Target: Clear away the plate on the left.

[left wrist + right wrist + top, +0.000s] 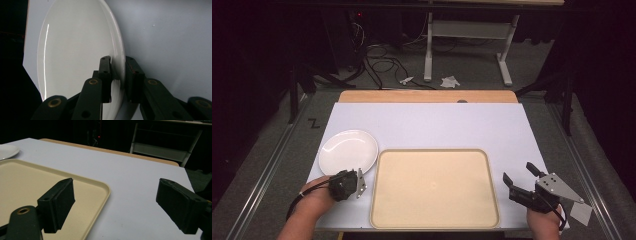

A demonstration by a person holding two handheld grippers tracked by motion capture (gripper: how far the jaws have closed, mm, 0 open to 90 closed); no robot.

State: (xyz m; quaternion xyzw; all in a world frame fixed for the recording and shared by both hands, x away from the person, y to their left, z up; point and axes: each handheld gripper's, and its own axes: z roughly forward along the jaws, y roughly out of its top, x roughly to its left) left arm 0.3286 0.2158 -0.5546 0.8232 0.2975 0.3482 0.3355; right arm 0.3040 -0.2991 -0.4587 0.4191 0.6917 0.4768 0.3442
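Observation:
A white plate (348, 151) lies at the front left of the white table top (437, 122). My left gripper (353, 173) is at the plate's near rim, turned on its side. In the left gripper view the rim of the plate (75, 50) runs between the two jaws, one over its inner face and one under it, and my left gripper (117, 62) is shut on it. An empty beige tray (432, 151) sits front centre. My right gripper (518, 171) hovers open just right of the tray (103, 186), with nothing inside my right gripper (116, 186).
A small scrap of white paper (581, 213) lies at the front right corner. A wooden board edge (427, 96) borders the far side of the table. Beyond it are a desk frame (467, 30) and cables on the floor (382, 65).

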